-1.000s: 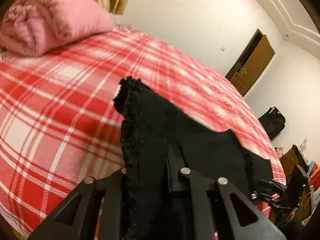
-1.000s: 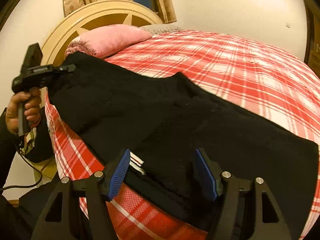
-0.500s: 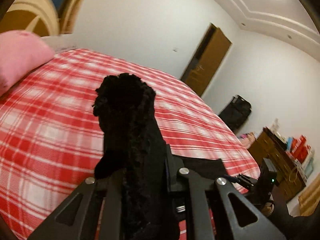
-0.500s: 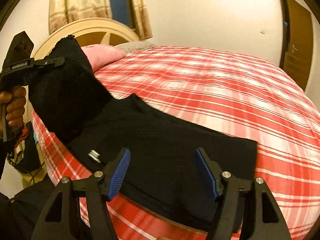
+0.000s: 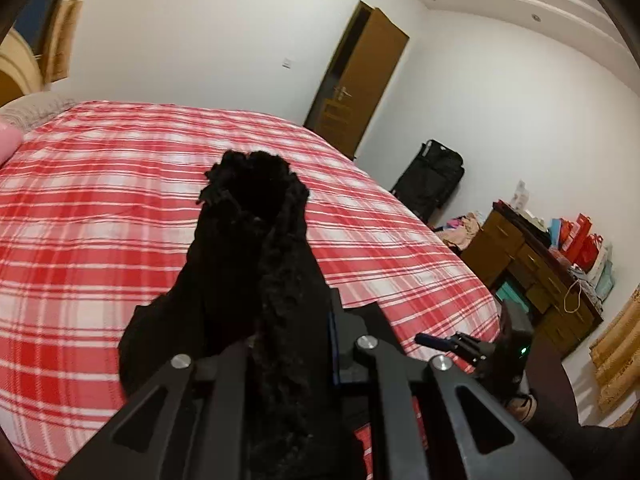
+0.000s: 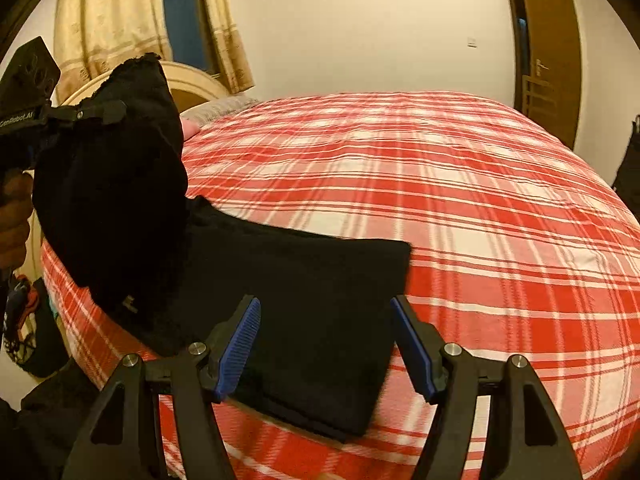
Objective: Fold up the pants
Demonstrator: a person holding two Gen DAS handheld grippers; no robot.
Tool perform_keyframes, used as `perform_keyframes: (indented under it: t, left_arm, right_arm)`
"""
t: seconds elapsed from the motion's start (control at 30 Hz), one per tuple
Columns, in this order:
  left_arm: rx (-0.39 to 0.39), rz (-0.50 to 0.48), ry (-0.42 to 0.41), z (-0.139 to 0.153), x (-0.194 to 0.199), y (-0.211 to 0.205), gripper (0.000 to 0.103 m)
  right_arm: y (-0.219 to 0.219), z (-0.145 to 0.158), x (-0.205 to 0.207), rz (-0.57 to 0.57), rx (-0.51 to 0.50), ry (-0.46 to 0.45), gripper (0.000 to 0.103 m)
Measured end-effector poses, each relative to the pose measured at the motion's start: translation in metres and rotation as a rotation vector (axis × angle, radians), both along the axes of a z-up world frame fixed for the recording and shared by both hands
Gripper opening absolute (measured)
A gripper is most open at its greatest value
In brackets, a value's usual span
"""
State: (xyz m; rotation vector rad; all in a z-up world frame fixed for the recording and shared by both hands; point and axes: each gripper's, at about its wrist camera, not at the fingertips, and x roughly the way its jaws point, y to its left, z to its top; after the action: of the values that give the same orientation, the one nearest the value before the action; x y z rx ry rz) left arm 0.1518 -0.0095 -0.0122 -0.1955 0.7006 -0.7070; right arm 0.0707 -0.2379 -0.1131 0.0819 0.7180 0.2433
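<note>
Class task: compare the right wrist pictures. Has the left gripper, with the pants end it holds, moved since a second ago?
Yes. The left gripper has carried the end of the black pants upward: it now sits against the curtain, above the headboard.

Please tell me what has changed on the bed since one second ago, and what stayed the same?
The left gripper, shut on one end of the black fleece pants, lifted that end off the red plaid bedspread and carried it over the lower part. The right gripper stayed open above the folded part, gripping nothing.
</note>
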Motion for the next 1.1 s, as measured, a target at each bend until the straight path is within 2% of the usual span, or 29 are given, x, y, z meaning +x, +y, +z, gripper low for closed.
perform_keyframes:
  t: [0.27, 0.5, 0.57, 0.7, 0.73, 0.8, 0.83, 0.87, 0.9, 0.97, 1.0, 1.07, 1.1]
  left_arm:
    - [0.066, -0.096, 0.042, -0.016, 0.005, -0.079, 0.013]
    - [0.198, -0.148, 0.131, -0.076, 0.008, -0.144, 0.013]
    - [0.221, -0.14, 0.134, -0.085, 0.007, -0.156, 0.015]
    - [0.208, -0.18, 0.149, -0.089, 0.002, -0.177, 0.019]
    - [0.202, -0.2, 0.142, -0.084, -0.004, -0.18, 0.022]
    - [0.194, -0.235, 0.099, -0.071, -0.018, -0.184, 0.04]
    - [0.189, -0.253, 0.063, -0.062, -0.027, -0.181, 0.052]
    - [0.188, -0.256, 0.035, -0.057, -0.031, -0.179, 0.061]
    - [0.19, -0.251, -0.005, -0.05, -0.036, -0.171, 0.064]
    - [0.207, -0.21, -0.063, -0.04, -0.042, -0.152, 0.077]
    - [0.21, -0.184, -0.084, -0.037, -0.041, -0.142, 0.08]
    - [0.224, -0.118, -0.116, -0.035, -0.036, -0.12, 0.099]
    - [0.245, -0.065, -0.128, -0.037, -0.03, -0.106, 0.101]
  right_arm:
    - [-0.039, -0.006, 0.006, -0.115, 0.113, 0.029, 0.068]
    - [-0.051, -0.016, 0.011, -0.15, 0.161, 0.046, 0.068]
    - [-0.06, -0.02, 0.012, -0.177, 0.195, 0.06, 0.068]
    - [-0.079, -0.025, 0.012, -0.234, 0.274, 0.071, 0.068]
    - [-0.083, -0.025, 0.011, -0.246, 0.293, 0.071, 0.068]
    - [-0.085, -0.02, 0.009, -0.25, 0.315, 0.057, 0.068]
    - [-0.082, -0.015, 0.007, -0.243, 0.322, 0.041, 0.068]
    - [-0.079, -0.01, 0.005, -0.229, 0.326, 0.028, 0.068]
    - [-0.072, -0.005, 0.004, -0.202, 0.327, 0.019, 0.068]
    - [-0.058, 0.0, 0.004, -0.153, 0.326, 0.023, 0.068]
    - [-0.048, 0.001, 0.006, -0.116, 0.327, 0.035, 0.068]
    - [-0.033, -0.002, 0.01, -0.079, 0.307, 0.072, 0.068]
    - [-0.024, -0.004, 0.013, -0.069, 0.289, 0.1, 0.068]
